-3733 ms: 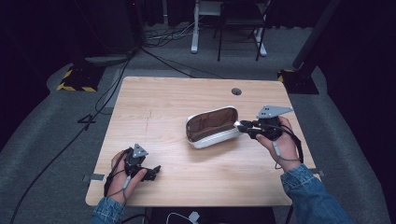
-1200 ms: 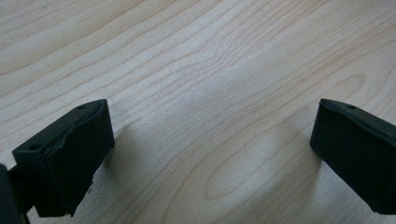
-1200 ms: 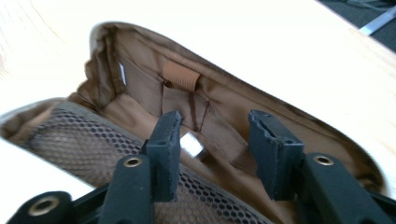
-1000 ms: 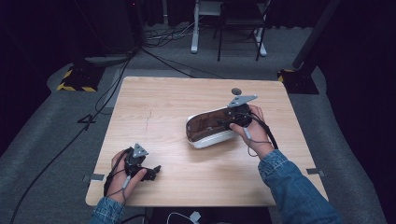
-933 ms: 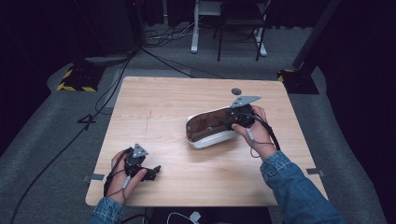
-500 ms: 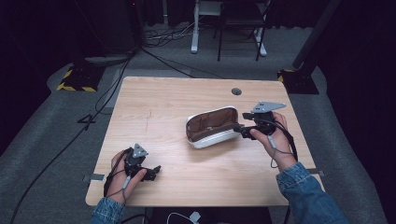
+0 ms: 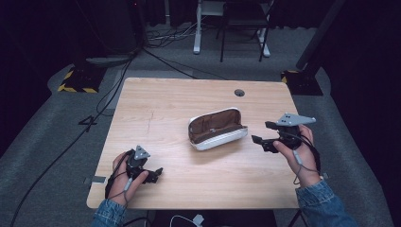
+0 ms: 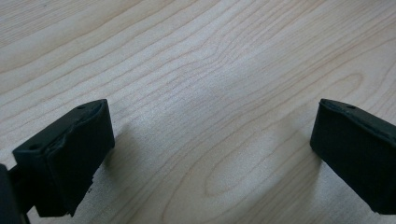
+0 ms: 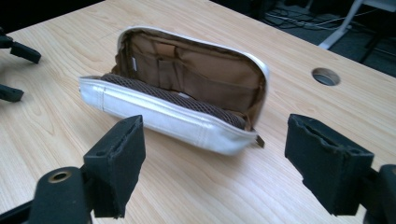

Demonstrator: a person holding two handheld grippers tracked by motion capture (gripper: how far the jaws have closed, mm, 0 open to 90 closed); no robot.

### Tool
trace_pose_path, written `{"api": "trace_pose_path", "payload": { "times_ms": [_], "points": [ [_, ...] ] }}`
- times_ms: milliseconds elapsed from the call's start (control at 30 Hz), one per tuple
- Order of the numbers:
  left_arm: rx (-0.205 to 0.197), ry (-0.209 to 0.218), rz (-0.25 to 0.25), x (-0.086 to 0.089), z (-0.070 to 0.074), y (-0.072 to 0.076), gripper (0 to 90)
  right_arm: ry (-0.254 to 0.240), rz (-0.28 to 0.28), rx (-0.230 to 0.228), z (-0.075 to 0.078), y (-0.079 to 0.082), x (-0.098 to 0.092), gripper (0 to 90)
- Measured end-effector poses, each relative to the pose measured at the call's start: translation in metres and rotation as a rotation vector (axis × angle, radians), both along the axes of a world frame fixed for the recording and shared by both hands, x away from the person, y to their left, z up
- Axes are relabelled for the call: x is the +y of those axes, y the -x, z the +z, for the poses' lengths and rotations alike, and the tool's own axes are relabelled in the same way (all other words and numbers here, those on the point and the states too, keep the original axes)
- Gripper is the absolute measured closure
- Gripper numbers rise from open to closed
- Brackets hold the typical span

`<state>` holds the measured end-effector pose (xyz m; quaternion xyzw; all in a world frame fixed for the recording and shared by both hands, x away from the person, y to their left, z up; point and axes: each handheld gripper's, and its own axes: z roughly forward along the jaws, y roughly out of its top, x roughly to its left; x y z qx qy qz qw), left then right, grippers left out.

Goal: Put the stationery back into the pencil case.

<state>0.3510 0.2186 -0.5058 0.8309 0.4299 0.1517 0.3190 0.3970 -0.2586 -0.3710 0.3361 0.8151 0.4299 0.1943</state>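
Pouch (image 7: pixel 216 128) of white leather with a brown lining lies unzipped near the middle of the wooden counter (image 7: pixel 170 101), its mouth gaping so the inner pockets and a dark mesh panel show in the right gripper view. A round cable hole (image 7: pixel 239 92) sits in the counter beyond the pouch, toward the far edge. The right claw (image 7: pixel 260 135) is held just beside the pouch's zip-end, apart from it and pointing at it, with its jaws spread wide and nothing between them; in its own view the pouch (image 9: pixel 187 98) lies across the gap ahead of the jaws. The left claw (image 7: pixel 153 174) rests on the counter well apart from the pouch, toward the near edge, jaws likewise wide and empty, with bare wood grain (image 8: pixel 210 116) between them.
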Motion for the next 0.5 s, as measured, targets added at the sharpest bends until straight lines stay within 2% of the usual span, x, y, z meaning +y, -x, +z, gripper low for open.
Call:
{"api": "trace_pose_path", "payload": {
  "times_ms": [133, 267, 300, 367, 500],
  "points": [
    [-0.001, 0.000, -0.001, 0.000, 0.000, 0.000, 0.1, -0.015, -0.020, 0.013, -0.004, 0.012, -0.014, 21.4],
    [-0.002, 0.000, -0.001, 0.000, 0.000, 0.000, 0.2, -0.064, -0.035, 0.019, -0.011, 0.027, -0.032, 21.6],
    [-0.002, 0.000, -0.001, 0.000, 0.000, 0.000, 0.1, -0.064, -0.035, 0.019, -0.011, 0.027, -0.032, 21.6],
    [-0.001, 0.000, -0.001, 0.000, 0.000, 0.000, 0.2, -0.032, -0.044, 0.025, -0.015, 0.030, -0.038, 21.6],
    [-0.002, -0.001, -0.001, 0.000, 0.000, 0.000, 0.2, -0.028, -0.068, 0.031, -0.019, 0.032, -0.044, 21.7]
  ]
}}
